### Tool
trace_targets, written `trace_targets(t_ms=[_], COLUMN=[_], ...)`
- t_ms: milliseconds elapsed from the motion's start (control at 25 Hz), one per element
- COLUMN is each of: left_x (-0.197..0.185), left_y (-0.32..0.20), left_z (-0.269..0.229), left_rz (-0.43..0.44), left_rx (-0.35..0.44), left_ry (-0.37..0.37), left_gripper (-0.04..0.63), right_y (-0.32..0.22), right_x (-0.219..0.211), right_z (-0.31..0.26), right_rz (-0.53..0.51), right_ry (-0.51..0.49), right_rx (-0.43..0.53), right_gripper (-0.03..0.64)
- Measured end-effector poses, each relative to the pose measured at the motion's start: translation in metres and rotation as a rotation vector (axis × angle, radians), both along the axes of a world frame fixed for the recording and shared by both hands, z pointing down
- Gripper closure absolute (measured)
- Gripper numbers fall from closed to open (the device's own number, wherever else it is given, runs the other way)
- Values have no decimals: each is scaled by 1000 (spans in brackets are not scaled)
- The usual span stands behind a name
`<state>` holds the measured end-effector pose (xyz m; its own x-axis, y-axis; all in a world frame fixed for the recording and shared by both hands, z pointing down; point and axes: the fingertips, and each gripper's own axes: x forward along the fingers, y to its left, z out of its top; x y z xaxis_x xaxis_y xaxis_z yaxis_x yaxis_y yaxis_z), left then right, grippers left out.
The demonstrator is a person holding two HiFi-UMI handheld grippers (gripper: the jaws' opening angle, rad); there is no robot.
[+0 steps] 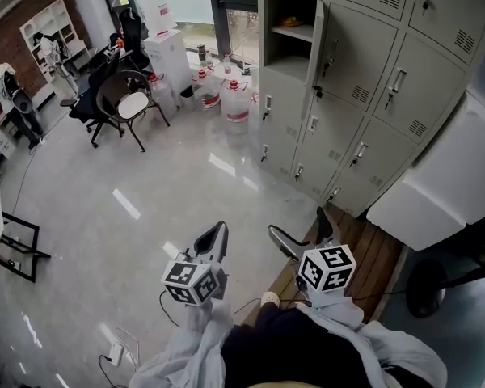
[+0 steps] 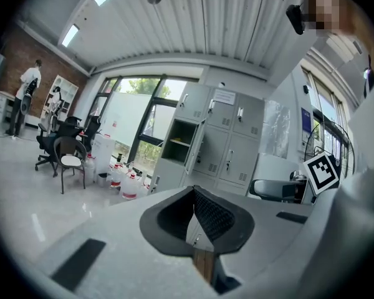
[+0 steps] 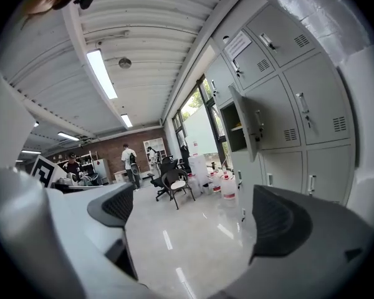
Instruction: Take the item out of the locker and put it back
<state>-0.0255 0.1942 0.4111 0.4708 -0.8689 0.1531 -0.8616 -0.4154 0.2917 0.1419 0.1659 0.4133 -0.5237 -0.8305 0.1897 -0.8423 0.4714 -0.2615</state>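
The grey locker bank (image 1: 364,79) stands ahead on the right, some way off. One upper locker (image 1: 291,23) is open, its door (image 1: 317,47) swung out to the right. I see a shelf inside it but cannot make out an item. My left gripper (image 1: 218,237) is held above the floor, shut, its tips meeting with nothing between them (image 2: 193,192). My right gripper (image 1: 301,233) is beside it with its jaws spread wide and empty (image 3: 193,213). Both point toward the open locker (image 2: 181,142), (image 3: 237,126).
Water jugs (image 1: 236,99) stand on the floor left of the lockers, with office chairs (image 1: 125,99) further left. A white cabinet (image 1: 444,192) juts out at the right over a wooden platform (image 1: 376,253). People (image 1: 0,83) stand at the far left. A cable (image 1: 117,350) lies near my feet.
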Motion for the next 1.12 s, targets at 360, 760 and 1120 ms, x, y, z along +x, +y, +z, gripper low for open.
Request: trace_targets(t_ms=[360, 760, 1120], left_x=[15, 20, 10], left_y=[-27, -51, -114], left_z=[12, 19, 20], left_rz=[-22, -21, 30], left_rx=[-22, -50, -33], left_ry=[8, -5, -14], left_gripper=[589, 589, 589], right_y=[-25, -41, -96], right_x=[0, 9, -3], right_z=[4, 14, 18], right_rz=[-115, -123, -94], right_ry=[6, -8, -3], right_rx=[3, -23, -8], right_gripper=[40, 40, 40])
